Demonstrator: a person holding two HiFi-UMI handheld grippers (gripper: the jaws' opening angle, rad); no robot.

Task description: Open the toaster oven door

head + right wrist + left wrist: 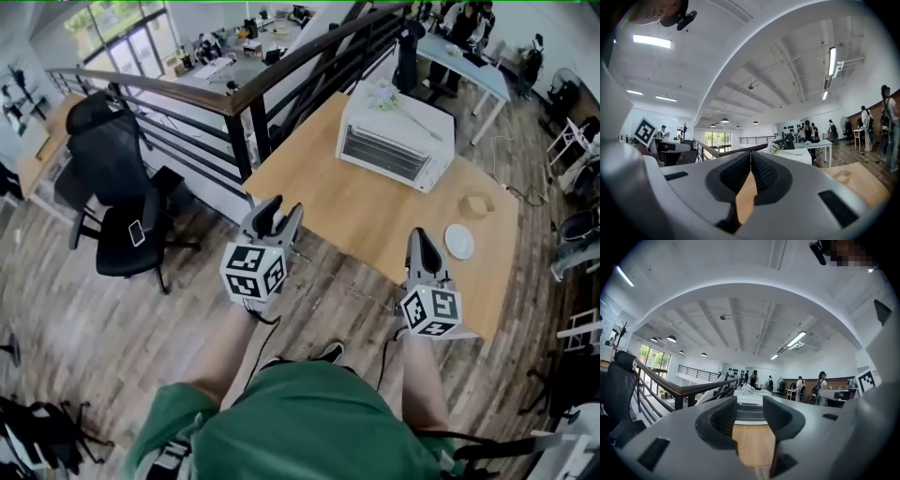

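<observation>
Jaws of the left tool (278,212) (750,416) are standing spread apart with nothing between them; through the gap, the left gripper view is showing bare wood and the toaster oven (750,402) straight ahead. The right tool (421,240) (750,164) is pressed together, its ribbed pads meeting at the tips and pinching nothing. Both tools are hanging over the near edge of the counter (356,225), the left one toward the near left corner, the right one further along toward the right, each well apart from the oven.

The toaster oven (395,141) (790,155) is sitting toward the far left corner of the counter, close to the far edge, its front facing the near edge. Its body is white and boxy. The door is lying flush against the front, closed, and fine horizontal bars are showing across the glass. A small white bunch (382,94), perhaps flowers, is resting on its top.

Near the right edge a white plate (458,241) is lying flat, and just beyond it a small wooden dish (477,204) is sitting. Off the counter's left side a dark railing (234,98) is running past, and a black office chair (117,187) is standing on the floor beyond it.
</observation>
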